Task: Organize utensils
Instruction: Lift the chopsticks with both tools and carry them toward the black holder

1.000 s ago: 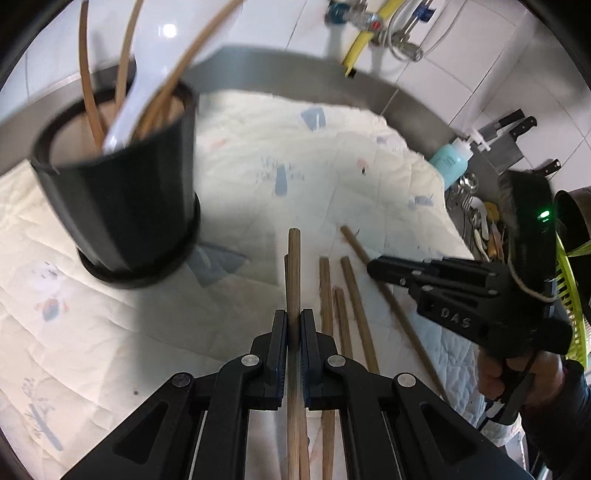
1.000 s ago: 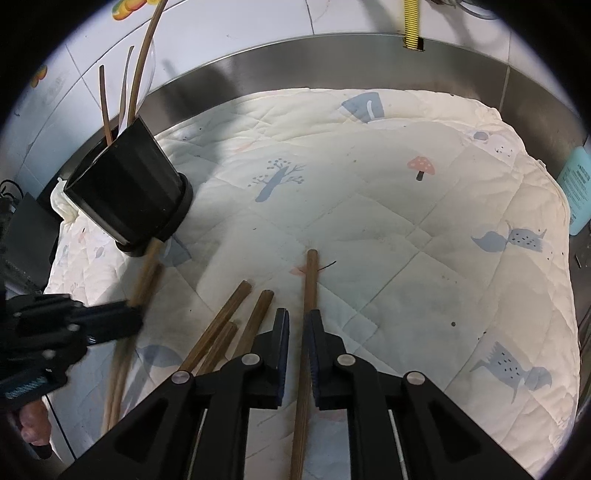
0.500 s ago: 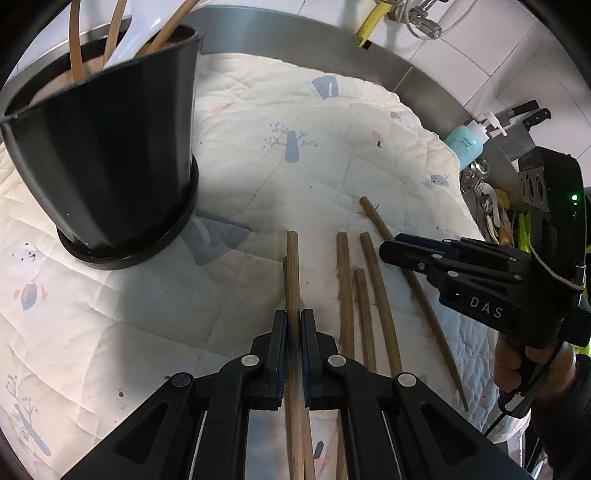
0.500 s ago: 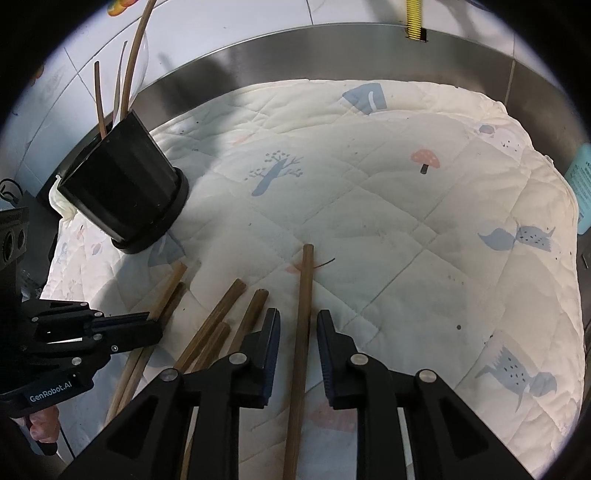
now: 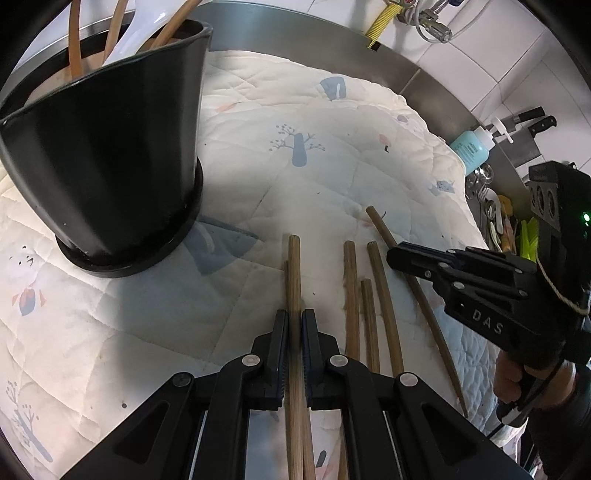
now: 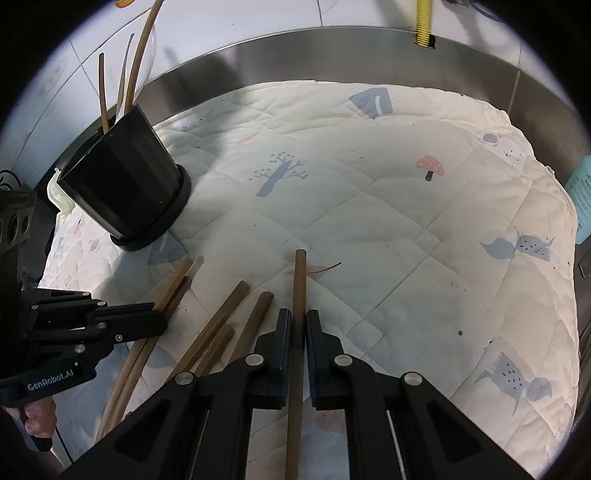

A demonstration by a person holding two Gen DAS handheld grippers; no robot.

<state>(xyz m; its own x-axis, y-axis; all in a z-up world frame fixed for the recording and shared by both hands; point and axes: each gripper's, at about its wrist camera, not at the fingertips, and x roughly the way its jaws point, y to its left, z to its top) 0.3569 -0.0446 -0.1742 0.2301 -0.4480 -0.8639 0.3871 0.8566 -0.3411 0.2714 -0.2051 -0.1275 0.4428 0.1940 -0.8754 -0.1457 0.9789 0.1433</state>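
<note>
Left gripper [image 5: 294, 325] is pinched on a wooden chopstick [image 5: 294, 266], with a second chopstick close beside it. Right gripper [image 6: 298, 328] has just closed its jaws and now pinches another chopstick [image 6: 299, 280]. White lettering "DAS" shows on the right gripper body in the left wrist view; "GenRobot.AI" shows on the left gripper body in the right wrist view. Loose chopsticks [image 5: 364, 295] lie on the quilted cloth [image 6: 406, 221] covering the surface, between the two grippers. Black holder [image 5: 110, 155] stands upright on the cloth beyond the chopsticks, holding several chopsticks and a white spoon [image 5: 136, 27]. Blue pump bottle [image 5: 471, 146] stands at the cloth's far right edge; its label is unreadable.
</note>
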